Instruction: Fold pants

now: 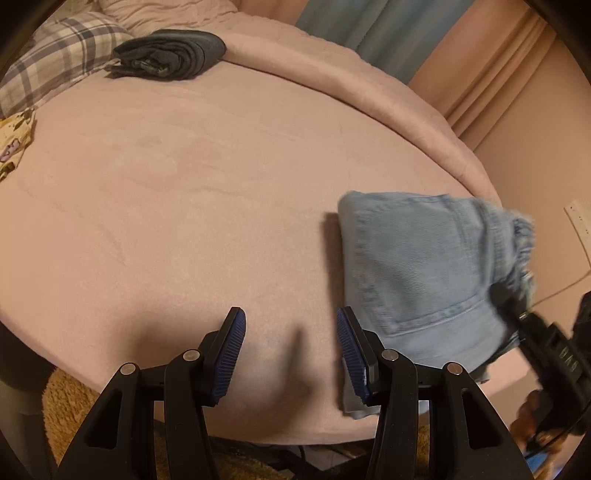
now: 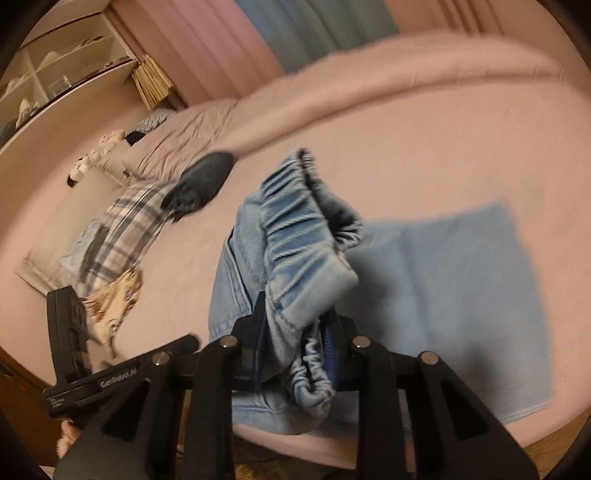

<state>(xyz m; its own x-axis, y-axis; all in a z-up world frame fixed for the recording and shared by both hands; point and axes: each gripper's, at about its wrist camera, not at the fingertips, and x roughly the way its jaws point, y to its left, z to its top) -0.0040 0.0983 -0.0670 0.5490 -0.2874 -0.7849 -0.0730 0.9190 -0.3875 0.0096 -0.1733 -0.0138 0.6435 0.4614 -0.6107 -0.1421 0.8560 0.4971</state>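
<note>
Light blue denim pants [image 1: 421, 273] lie partly folded on the pink bed [image 1: 184, 192], at the right of the left wrist view. My left gripper [image 1: 291, 343] is open and empty, low over the bed just left of the pants. My right gripper [image 2: 295, 332] is shut on the elastic waistband of the pants [image 2: 295, 236] and holds that end lifted above the rest of the pants [image 2: 443, 288], which lie flat on the bed. The right gripper also shows in the left wrist view [image 1: 517, 310] at the pants' right side.
A folded dark grey garment [image 1: 173, 55] lies at the far side of the bed. A plaid cloth [image 1: 55, 62] and a yellow patterned cloth [image 1: 14, 144] lie at the left. Curtains [image 1: 369, 29] hang behind. The bed's near edge [image 1: 295, 435] is just below the grippers.
</note>
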